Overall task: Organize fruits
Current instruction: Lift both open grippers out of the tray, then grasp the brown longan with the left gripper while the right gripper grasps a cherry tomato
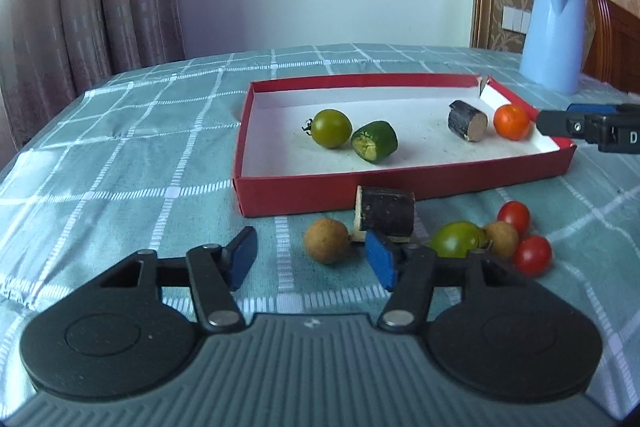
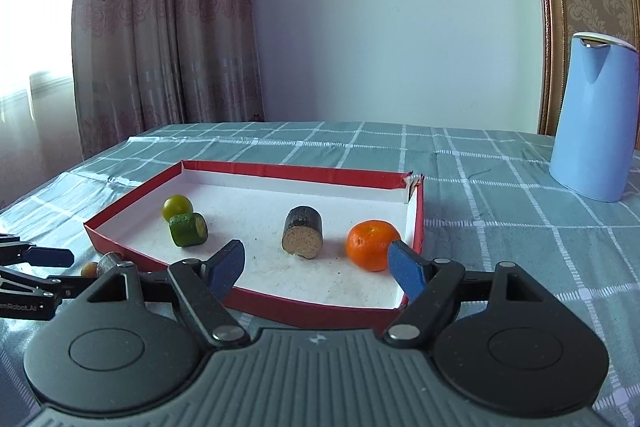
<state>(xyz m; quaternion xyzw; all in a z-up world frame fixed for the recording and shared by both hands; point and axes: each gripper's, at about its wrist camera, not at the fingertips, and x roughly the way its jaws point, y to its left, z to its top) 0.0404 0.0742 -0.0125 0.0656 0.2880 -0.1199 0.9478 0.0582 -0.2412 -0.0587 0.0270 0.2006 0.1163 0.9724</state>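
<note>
My left gripper (image 1: pixel 312 259) and right gripper (image 2: pixel 316 263) are both spread, holding nothing; the tangerine (image 2: pixel 373 245) sits in the red tray's (image 2: pixel 320 309) right corner.

Left gripper (image 1: pixel 312 259) and right gripper (image 2: pixel 318 267) both hold their jaws spread wide, empty.

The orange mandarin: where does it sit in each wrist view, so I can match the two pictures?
Left wrist view: the orange mandarin lies at the right end of the red tray, right of the dark sugarcane piece.
Right wrist view: the orange mandarin is right of centre, near the tray's right wall, just beyond the right tongs.
Shared landmark: the blue kettle, behind the tray on the right.
</note>
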